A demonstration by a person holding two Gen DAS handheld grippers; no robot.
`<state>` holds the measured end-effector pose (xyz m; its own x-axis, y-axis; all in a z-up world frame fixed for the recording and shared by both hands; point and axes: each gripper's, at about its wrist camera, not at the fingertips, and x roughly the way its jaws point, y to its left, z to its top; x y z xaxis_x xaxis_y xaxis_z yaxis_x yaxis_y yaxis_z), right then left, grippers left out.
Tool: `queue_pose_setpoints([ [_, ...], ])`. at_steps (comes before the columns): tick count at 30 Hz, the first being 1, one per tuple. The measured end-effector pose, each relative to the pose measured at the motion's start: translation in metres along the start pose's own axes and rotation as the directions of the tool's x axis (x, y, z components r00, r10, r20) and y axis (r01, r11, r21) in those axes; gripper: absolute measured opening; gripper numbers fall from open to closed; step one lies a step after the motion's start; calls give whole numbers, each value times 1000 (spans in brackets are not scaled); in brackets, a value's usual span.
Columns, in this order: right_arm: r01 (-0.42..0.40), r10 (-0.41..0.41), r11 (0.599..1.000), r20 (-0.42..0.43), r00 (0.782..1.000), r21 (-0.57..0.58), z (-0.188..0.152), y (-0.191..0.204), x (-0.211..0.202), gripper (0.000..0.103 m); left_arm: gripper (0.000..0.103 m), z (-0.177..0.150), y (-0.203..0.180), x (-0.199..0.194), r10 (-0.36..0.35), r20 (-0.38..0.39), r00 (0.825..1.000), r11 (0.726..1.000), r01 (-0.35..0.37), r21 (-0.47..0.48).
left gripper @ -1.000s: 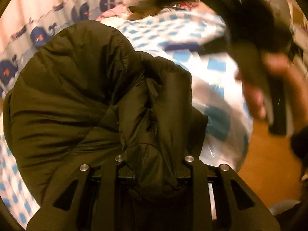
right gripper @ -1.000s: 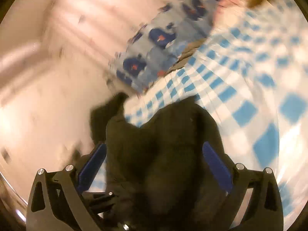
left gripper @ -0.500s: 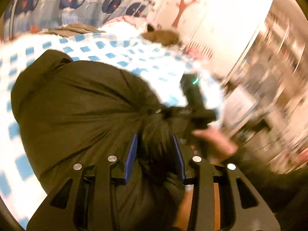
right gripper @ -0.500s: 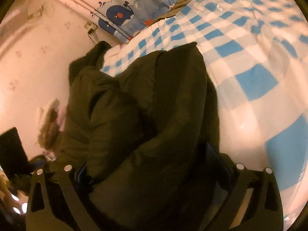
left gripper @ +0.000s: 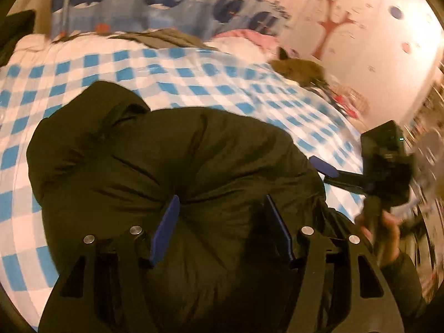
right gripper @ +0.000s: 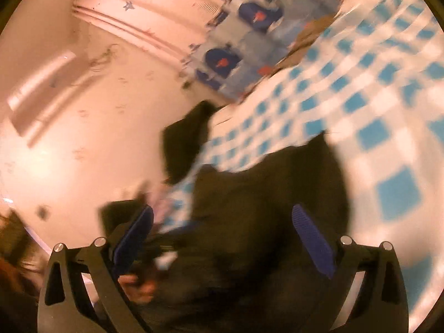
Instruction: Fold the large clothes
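Only the left wrist view shows the right gripper (left gripper: 323, 166) at 3 o'clock, gripped by a hand (left gripper: 385, 236); the blurred right wrist view shows its own fingers spread wide, clamping nothing. The left gripper (left gripper: 222, 208) is opening, its blue pads (left gripper: 166, 224) straddling, apparently not pressing, the dark puffy jacket (left gripper: 155, 161) bunched from centre to 6 o'clock. The jacket lies on a blue-checked bedcover (left gripper: 194, 75), whale-print fabric (left gripper: 155, 8) at 12 o'clock.

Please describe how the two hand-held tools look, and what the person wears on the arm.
Each tool, left and right, has a black frame with triangular cut-outs, silver round bolt heads and two blue pads; the right tool's pads are ribbed. A black camera block with a small green light sits on the right tool. The sleeve is dark.
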<state>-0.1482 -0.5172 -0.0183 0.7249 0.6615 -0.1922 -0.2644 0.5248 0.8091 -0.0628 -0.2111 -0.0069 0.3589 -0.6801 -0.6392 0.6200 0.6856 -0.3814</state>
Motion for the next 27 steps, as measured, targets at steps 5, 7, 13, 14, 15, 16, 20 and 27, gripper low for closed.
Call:
queue_pose_setpoints([
  [5,1,29,995,-304,952,100,-1,-16,43,96,59,2,-9,8,15,13,1000,1000,-15,-24],
  [7,-58,101,990,-358,928,129,-11,-16,35,96,59,6,-10,15,9,9,1000,1000,-9,-29],
  [13,-220,184,975,-646,741,25,-86,41,43,98,60,13,-13,25,20,-29,999,1000,-20,20],
  [14,-237,181,971,-686,704,12,-100,48,45,98,60,13,-16,26,13,-43,999,999,-11,43],
  [15,-260,197,965,-701,686,17,-108,53,43,98,60,12,-20,25,8,-55,998,998,-5,66],
  [16,-262,198,965,-685,701,10,-108,53,40,98,60,12,-25,23,13,-64,998,995,-7,100],
  [20,-174,179,983,-486,856,55,-88,17,34,98,60,18,-31,18,40,-49,998,994,-35,103],
  [27,-212,210,975,-568,796,63,-122,14,19,96,61,-3,-48,42,93,-67,993,977,-78,198],
])
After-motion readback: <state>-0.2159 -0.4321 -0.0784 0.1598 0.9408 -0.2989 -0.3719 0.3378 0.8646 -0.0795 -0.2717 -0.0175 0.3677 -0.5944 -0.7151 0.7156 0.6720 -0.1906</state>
